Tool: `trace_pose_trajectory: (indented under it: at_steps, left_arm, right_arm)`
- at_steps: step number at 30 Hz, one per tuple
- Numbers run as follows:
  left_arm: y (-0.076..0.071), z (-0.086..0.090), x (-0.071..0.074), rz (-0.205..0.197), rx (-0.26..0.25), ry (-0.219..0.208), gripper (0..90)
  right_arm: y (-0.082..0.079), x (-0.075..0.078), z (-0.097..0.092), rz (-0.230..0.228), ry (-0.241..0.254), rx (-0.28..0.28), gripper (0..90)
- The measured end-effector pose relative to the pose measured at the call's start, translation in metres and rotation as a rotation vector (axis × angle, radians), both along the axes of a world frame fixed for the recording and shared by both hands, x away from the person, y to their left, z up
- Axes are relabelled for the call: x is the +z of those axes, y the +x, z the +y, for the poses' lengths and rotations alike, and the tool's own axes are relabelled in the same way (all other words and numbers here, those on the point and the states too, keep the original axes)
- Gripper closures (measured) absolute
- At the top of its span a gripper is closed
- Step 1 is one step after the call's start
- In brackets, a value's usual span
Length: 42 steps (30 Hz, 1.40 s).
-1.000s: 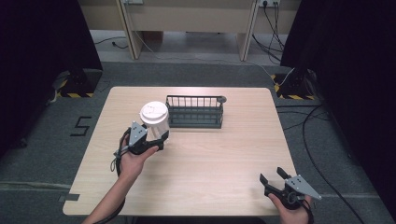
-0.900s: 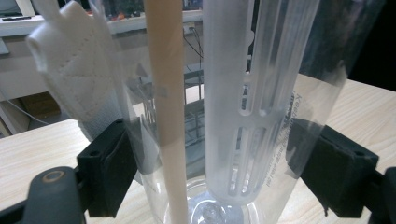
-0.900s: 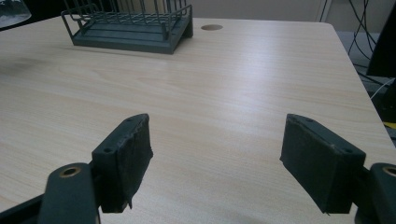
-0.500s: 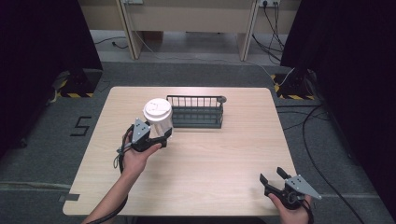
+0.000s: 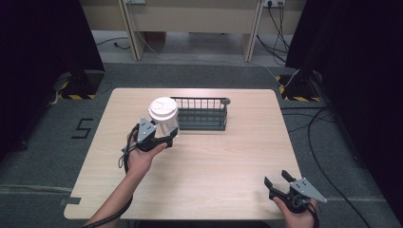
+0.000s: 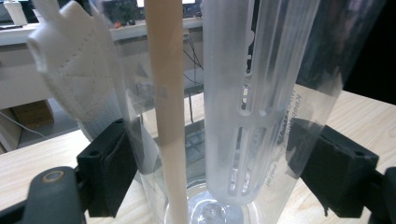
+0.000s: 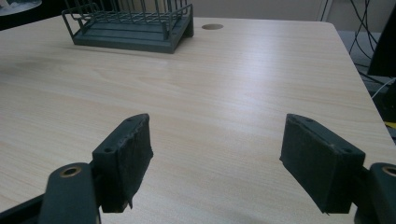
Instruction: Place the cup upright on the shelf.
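**A:** ok so what's the left gripper (image 5: 164, 137) doing?

**B:** its two jaws are clamped on a clear plastic cup (image 5: 165, 124), one pad on each side of the wall. The cup has a white lid (image 5: 163, 108) and stands upright, held just above or on the table (image 5: 228, 156), hard to tell which. In the left gripper view there's a beige stick (image 6: 166, 116) and a frosted white tube (image 6: 240, 102) inside it.

**A:** and around the cup?

**B:** a dark wire rack (image 5: 203, 114) sits right beside it, toward the far edge of the table.

**A:** the right gripper (image 5: 281, 181)?

**B:** well apart, down at the near right corner. Jaws wide apart, nothing between them, just bare wood in front.
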State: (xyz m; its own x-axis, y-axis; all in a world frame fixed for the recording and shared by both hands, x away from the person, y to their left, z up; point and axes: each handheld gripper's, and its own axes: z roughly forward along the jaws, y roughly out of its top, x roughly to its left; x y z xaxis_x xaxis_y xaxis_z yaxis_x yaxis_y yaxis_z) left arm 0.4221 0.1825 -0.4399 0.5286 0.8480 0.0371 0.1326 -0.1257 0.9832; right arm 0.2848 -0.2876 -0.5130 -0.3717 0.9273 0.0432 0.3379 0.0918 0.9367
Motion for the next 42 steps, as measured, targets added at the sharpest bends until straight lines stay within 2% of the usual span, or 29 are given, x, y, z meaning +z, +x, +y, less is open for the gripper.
trace_pose_trajectory:
  at_steps: [16, 42]
  left_arm:
    - [0.009, -0.012, 0.005, -0.002, -0.014, -0.002, 17.9]
    - [0.029, -0.027, 0.024, -0.016, -0.02, -0.017, 17.9]
  right_arm:
    - [0.0, 0.0, 0.0, -0.002, -0.004, 0.0, 25.1]
    - [0.001, 0.0, 0.0, 0.002, -0.001, 0.001, 25.2]
